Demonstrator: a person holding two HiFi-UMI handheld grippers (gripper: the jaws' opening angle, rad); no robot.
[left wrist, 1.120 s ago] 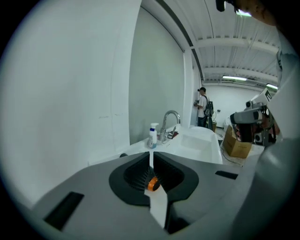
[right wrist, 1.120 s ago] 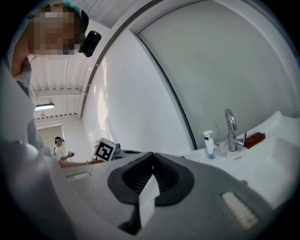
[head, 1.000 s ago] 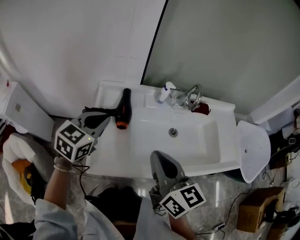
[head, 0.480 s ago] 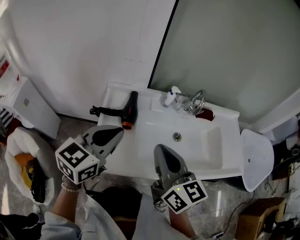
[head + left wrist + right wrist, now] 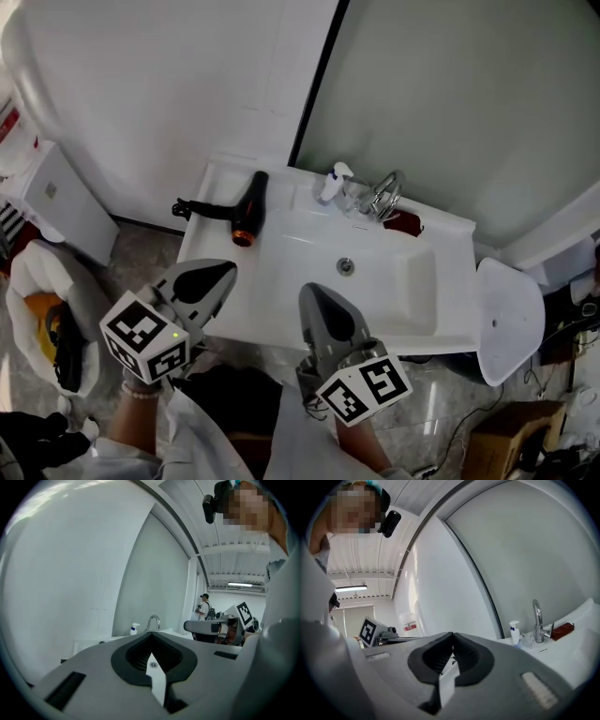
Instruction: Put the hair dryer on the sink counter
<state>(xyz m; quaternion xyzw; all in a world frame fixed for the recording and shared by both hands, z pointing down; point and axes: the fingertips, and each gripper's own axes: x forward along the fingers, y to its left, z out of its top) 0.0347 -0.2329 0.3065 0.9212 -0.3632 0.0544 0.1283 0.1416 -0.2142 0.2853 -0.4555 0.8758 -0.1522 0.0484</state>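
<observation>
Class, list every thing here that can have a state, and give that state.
Hair dryer: lying flat on the sink counter, unheld.
Left gripper: jaws shut, empty.
Right gripper: jaws shut, empty.
Pump bottle: upright beside the faucet.
Sink basin: empty.

Lying flat at the far left end of the white sink counter (image 5: 272, 291): black hair dryer (image 5: 251, 199), barrel running far to near with the orange-ringed mouth at the near end, handle stretched out to the left, its tip overhanging the counter's left edge. Untouched, nothing resting on it.
</observation>
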